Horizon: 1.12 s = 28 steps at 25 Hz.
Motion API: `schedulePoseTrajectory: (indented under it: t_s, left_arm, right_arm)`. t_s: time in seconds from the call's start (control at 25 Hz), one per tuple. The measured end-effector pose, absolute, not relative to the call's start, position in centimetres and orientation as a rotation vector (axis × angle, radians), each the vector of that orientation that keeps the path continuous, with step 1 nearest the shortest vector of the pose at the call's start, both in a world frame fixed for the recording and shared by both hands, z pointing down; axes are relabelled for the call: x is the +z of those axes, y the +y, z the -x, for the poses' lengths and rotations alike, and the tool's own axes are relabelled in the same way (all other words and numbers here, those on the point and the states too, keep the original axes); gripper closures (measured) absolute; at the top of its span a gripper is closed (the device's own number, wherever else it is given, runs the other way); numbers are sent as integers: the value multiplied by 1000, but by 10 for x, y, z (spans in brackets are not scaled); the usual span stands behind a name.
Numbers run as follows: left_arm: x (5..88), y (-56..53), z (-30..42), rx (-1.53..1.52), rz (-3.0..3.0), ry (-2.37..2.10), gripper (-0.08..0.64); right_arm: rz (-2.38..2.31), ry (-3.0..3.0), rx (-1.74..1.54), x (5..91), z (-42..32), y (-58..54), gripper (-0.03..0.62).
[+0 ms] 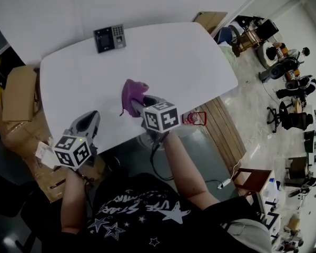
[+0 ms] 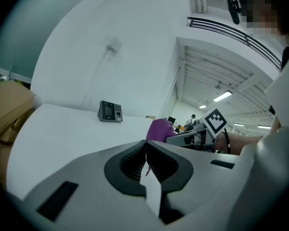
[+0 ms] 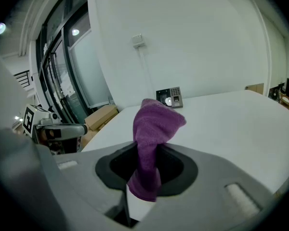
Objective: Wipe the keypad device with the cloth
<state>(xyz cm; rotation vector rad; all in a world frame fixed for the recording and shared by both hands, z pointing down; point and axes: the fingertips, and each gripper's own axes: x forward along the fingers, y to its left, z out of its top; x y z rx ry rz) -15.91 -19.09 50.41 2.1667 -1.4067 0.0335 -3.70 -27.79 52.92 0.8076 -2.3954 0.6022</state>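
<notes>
Cardboard boxes [image 1: 18,94] on the floor left of the white desk [image 1: 200,62], office chairs [image 1: 284,70] far right. Keypad device [image 1: 110,38] sits at the desk's far edge, well apart from both grippers. Its long axis runs along that edge, with the screen left and keys right in the head view, and its face is tilted toward the person. Right gripper [image 3: 147,170] has its jaws clamped on a purple cloth [image 3: 151,138]. The cloth is bunched and sticks up and forward out of the jaws, its long axis pointing roughly at the keypad device. Cannot tell if it touches the desk. Left gripper [image 2: 145,148] is at the near left desk edge, jaws closed together with nothing between them, pointing across the desk.
</notes>
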Motion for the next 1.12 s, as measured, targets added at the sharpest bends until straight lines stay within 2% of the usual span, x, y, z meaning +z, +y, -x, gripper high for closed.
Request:
schedulePoseTrajectory:
  t_s: [0.36, 1.12]
  left_arm:
    - [507, -150, 95, 76, -2126, -1423, 551]
    - [460, -43, 2, 29, -2133, -1553, 551]
  right_arm:
    - [-723, -2390, 553, 535, -20, -246, 497]
    - [-640, -2488, 458, 492, -113, -144, 497]
